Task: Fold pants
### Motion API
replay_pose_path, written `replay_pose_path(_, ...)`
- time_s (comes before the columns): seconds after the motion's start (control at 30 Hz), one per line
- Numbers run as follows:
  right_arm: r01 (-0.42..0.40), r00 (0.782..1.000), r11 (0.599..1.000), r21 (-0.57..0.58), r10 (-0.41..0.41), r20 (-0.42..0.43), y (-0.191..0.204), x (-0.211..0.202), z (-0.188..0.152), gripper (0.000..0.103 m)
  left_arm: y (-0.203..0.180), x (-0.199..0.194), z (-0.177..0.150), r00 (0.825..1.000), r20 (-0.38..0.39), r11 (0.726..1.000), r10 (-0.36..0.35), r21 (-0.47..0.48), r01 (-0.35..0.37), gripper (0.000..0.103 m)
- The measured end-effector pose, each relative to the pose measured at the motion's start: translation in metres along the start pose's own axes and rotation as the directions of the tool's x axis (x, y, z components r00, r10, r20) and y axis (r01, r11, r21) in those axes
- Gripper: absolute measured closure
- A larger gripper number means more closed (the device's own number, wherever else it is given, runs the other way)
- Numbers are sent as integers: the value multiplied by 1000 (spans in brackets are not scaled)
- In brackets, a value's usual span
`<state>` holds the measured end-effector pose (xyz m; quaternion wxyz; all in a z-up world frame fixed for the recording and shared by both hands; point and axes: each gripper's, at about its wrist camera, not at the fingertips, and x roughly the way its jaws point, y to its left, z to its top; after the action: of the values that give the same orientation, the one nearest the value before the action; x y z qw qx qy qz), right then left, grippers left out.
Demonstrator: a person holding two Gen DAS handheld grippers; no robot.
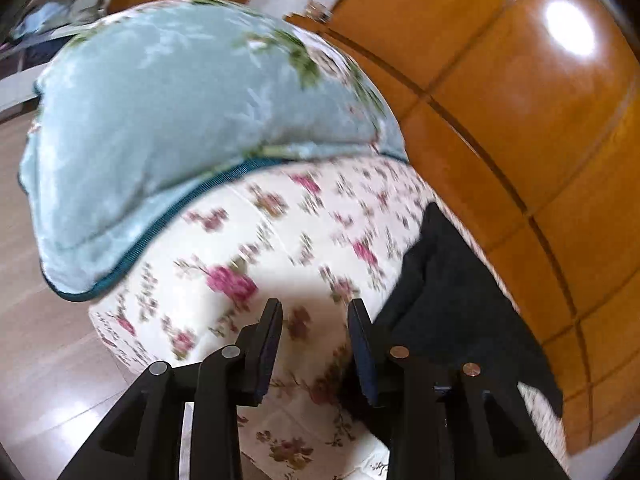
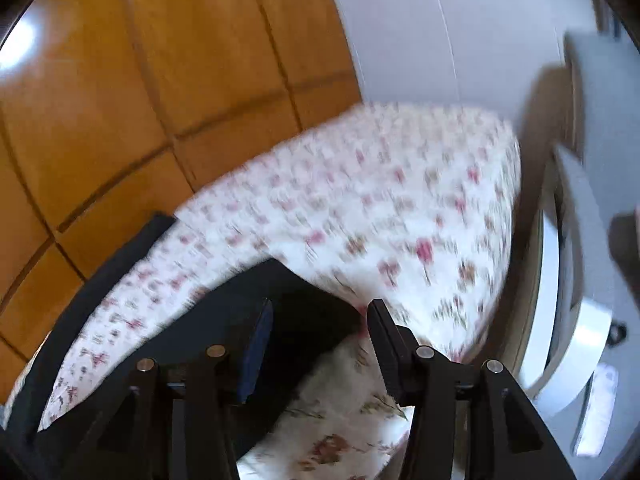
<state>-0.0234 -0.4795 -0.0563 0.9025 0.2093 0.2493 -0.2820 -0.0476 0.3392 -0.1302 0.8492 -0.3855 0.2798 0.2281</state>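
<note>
Pants (image 1: 452,300), dark and rumpled, are lying on the floral bed (image 1: 280,240) along the edge that is running beside the wooden wall panels (image 1: 520,100), with a pale blue blanket (image 1: 160,120) bunched toward the bed's far end. Both frames are blurring, so fine detail is not showing. The left tool (image 1: 316,320) is hovering with its 2 fingers spread and nothing between them, just beside the fabric. The right tool (image 2: 320,320) is also standing spread, over a dark fold of the pants (image 2: 280,292), not pinching it. Judging from this, the approach-and-grasp step is in hand; the next move is probably calling for each tool to be lowering onto a cloth edge and closing.
</note>
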Motion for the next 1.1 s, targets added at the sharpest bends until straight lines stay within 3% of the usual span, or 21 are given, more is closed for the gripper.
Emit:
replay_pose_path(0.07,-67,997,995,-76,69,19,29,-9,0,42,-4,-5,2,1000,-7,1000,-21,-4,21,68)
replay_pose_path(0.13,-171,985,970,-171,170,-22,68,-9,-7,39,-16,-7,0,998,-13,998,-57,15,58,62)
replay_pose_path(0.17,-236,972,948,-214,226,-69,90,-7,-14,39,-26,-7,-2,997,-19,996,-76,38,77,57)
replay_pose_path(0.2,-284,958,928,-242,265,-106,106,-6,-21,39,-35,-8,-6,995,-29,993,-95,65,96,46)
replay_pose_path(0.27,-379,923,877,-295,333,-194,148,1,-37,39,-60,-3,-14,988,-66,980,-137,139,145,40)
replay_pose_path(0.33,-439,891,833,-336,357,-280,187,10,-55,39,-87,3,-25,982,-117,958,-146,230,170,40)
replay_pose_path(0.43,-481,864,782,-396,346,-365,237,27,-80,39,-119,14,-37,976,-185,924,-118,340,177,40)
replay_pose_path(0.57,-493,858,741,-456,326,-398,277,44,-101,39,-147,30,-35,962,-254,901,-106,384,200,40)
replay_pose_path(0.63,-475,864,743,-471,291,-411,288,57,-108,38,-157,40,-28,959,-264,900,-104,384,204,40)
replay_pose_path(0.77,-445,865,764,-467,231,-445,291,80,-122,38,-177,54,-11,966,-247,895,-82,408,180,40)
replay_pose_path(0.87,-451,857,770,-451,233,-459,287,85,-125,38,-191,71,8,972,-227,885,-68,437,163,40)
replay_pose_path(1.1,-428,877,746,-511,205,-435,297,82,-138,30,-228,146,61,974,-226,882,-12,456,117,40)
